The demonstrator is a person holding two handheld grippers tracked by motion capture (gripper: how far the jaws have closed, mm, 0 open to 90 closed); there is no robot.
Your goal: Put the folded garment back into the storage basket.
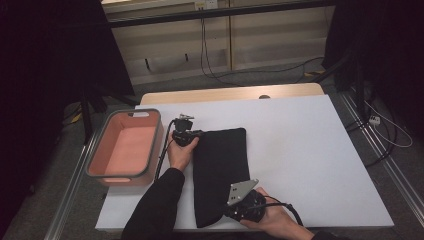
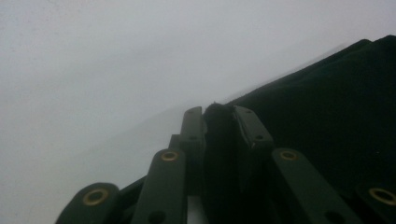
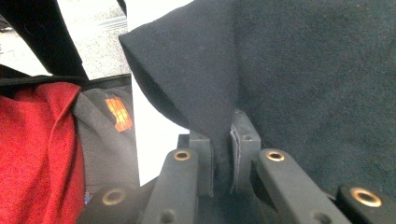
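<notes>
We have the black cloth (image 1: 221,172) flat mid-counter (image 1: 310,165), long axis running 12 to 6. Left gripper (image 1: 196,134) sits at the cloth's 11 o'clock corner, jaws nearly closed with a fold of the fabric pinched between them. Right gripper (image 1: 231,206) is at the 6 o'clock end, jaws clamped tight on that corner. Pink bin (image 1: 125,147) sits at 9 o'clock, well clear of the cloth.

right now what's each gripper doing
left gripper: shut on the far corner of the black cloth
right gripper: shut on the cloth's near corner
</notes>
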